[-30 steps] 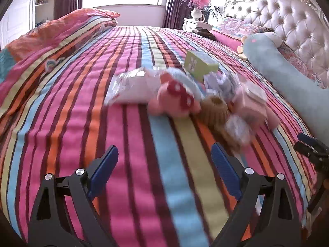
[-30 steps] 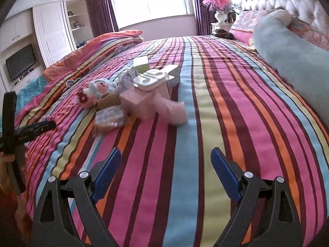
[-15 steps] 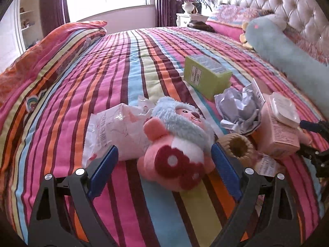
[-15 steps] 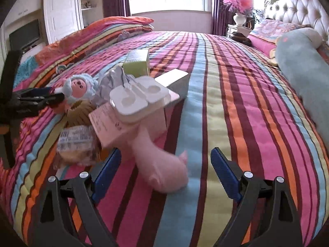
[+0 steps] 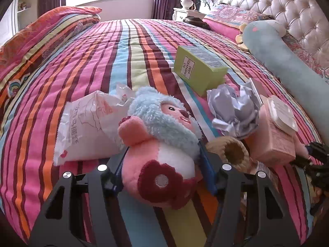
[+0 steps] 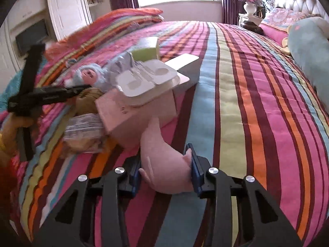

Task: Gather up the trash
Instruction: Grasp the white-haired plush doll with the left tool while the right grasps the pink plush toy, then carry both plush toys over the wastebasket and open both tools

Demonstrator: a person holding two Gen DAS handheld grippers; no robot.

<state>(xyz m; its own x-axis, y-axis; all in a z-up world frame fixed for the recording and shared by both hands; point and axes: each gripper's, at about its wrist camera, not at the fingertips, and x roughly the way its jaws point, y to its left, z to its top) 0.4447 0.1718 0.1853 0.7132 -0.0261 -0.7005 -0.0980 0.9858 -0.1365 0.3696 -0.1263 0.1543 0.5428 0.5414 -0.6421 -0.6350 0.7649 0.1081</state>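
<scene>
Left gripper [image 5: 162, 164] sits lowest and nearest in its own view, blue pads pressed to either side of the pink doll [image 5: 162, 156] with the pale-blue fuzzy hood; the jaws have narrowed to the doll's body width, so I judge it gripped rather than merely straddled. The doll is a toy, not trash; likely it is taken so the litter beside it is free to reach. Right gripper [image 6: 166, 164] is likewise narrowed around the tail end of a pink plush piece [image 6: 162, 154], pads touching both flanks; the plush runs forward under the pink box [image 6: 133, 111], which probably explains a grip at the exposed end. All of it lies on the striped bed [image 5: 82, 61], bunched in one cluster near the foot edge. Just left of the doll: a white plastic bag [image 5: 86, 127], flat, printed. Just right: a tan knitted cup-shaped item [image 5: 232, 150], open mouth toward the camera, touching the doll. Beyond that, crumpled silver-white paper [image 5: 234, 111] leans on the pink box, which carries a white moulded tray [image 6: 148, 78] on top. A clear snack wrapper [image 6: 86, 129] lies against the box's near-left corner. Farthest in the cluster, the green carton [image 5: 197, 68] lies on its side. Trash candidates by my reading: bag, paper, wrapper, tray, cartons. No bin visible in either view. A long blue bolster [image 5: 287, 61] lies by the headboard, well apart.
</scene>
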